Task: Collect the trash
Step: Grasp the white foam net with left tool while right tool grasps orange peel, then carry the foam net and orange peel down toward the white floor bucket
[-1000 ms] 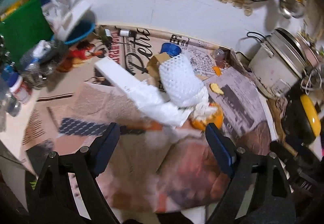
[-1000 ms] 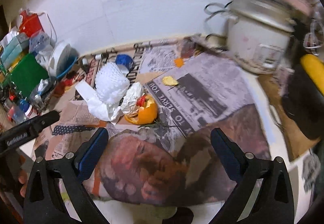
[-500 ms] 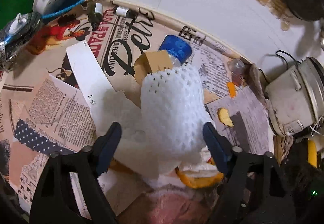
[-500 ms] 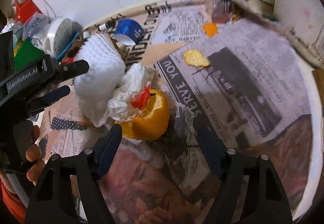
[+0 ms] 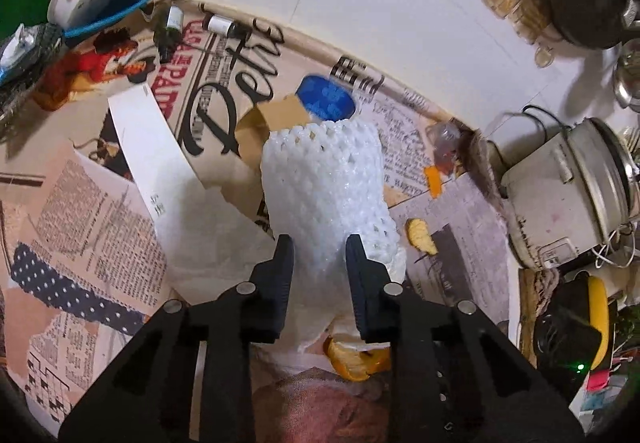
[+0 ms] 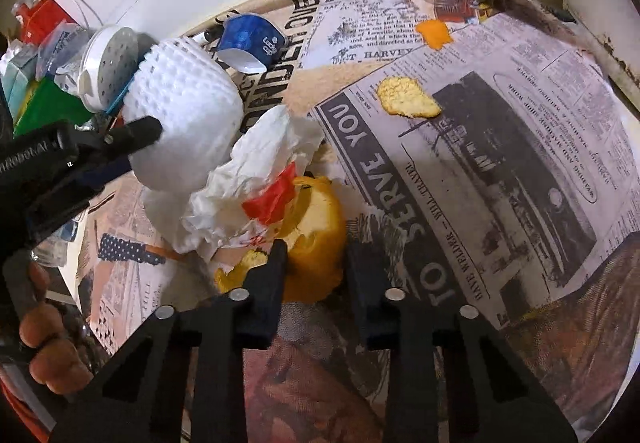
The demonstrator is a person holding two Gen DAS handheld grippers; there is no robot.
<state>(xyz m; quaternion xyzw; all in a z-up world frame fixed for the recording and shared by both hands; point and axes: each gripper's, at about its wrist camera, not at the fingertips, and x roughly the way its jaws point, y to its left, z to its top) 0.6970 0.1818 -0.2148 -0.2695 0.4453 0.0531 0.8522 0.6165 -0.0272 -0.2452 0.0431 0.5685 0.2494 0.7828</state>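
Note:
A white foam fruit net (image 5: 324, 179) lies on the newspaper-covered counter, and my left gripper (image 5: 318, 249) is closing on its near end, the pads pressing its sides. In the right wrist view the same net (image 6: 184, 111) shows at the left with the left gripper's finger (image 6: 136, 135) against it. Beside it lie crumpled white tissue (image 6: 256, 171) with a red scrap (image 6: 276, 195) and an orange peel (image 6: 316, 239). My right gripper (image 6: 314, 255) is closing around that peel, both pads touching it.
A blue cup (image 6: 250, 39) and a cardboard piece (image 5: 276, 115) lie behind the net. Small peel bits (image 6: 406, 99) (image 6: 434, 33) sit on the newspaper (image 6: 500, 171). A rice cooker (image 5: 568, 195) stands right, small bottles (image 5: 172, 27) and clutter at the left. A hand (image 6: 44, 331) holds the left gripper.
Both grippers dropped toward the trash pile and narrowed their jaws from wide open. The left one came onto the foam net, the right one onto the orange peel.

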